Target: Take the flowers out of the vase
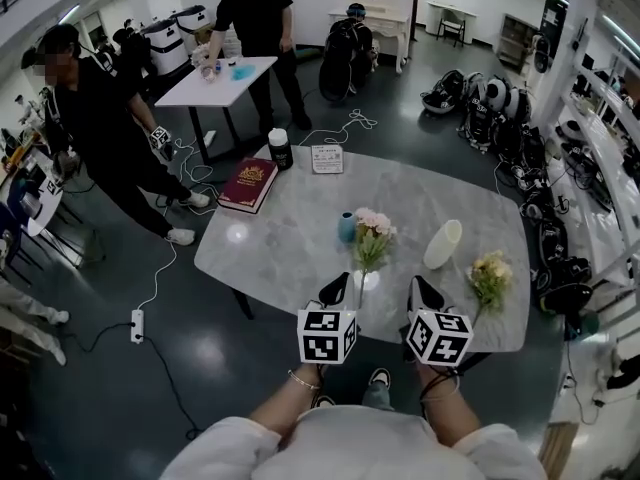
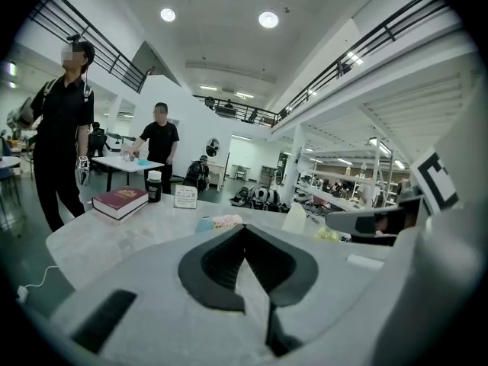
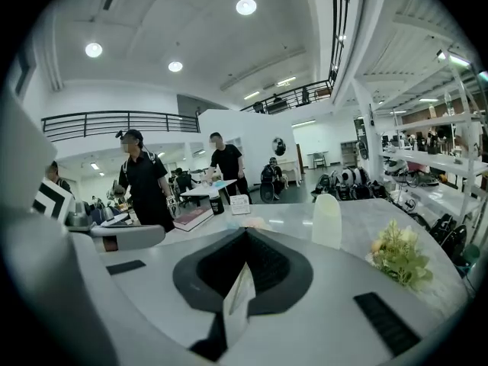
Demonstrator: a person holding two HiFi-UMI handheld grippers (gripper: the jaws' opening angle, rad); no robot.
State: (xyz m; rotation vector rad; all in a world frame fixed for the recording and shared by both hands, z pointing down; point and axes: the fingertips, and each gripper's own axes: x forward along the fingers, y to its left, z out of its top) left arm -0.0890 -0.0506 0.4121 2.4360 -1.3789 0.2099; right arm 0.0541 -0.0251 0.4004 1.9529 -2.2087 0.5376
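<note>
now left tool (image 1: pixel 340 284) and right tool (image 1: pixel 420 288) hang closed near the pink flowers (image 1: pixel 374 224)

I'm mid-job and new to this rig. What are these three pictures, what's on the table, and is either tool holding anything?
No robot here: a person holds a two-jaw tool in each hand. The wide picture comes from a camera on the person's head, looking down; the other two ride on the tools, looking along their jaws. The left tool and right tool hover over the near edge of the grey marble table, jaws together, holding nothing. On the table: upright pink flowers, a small blue cup, a tall white vase, a yellow-white flower bunch, a dark red book, a white-lidded black jar and a white card.
</note>
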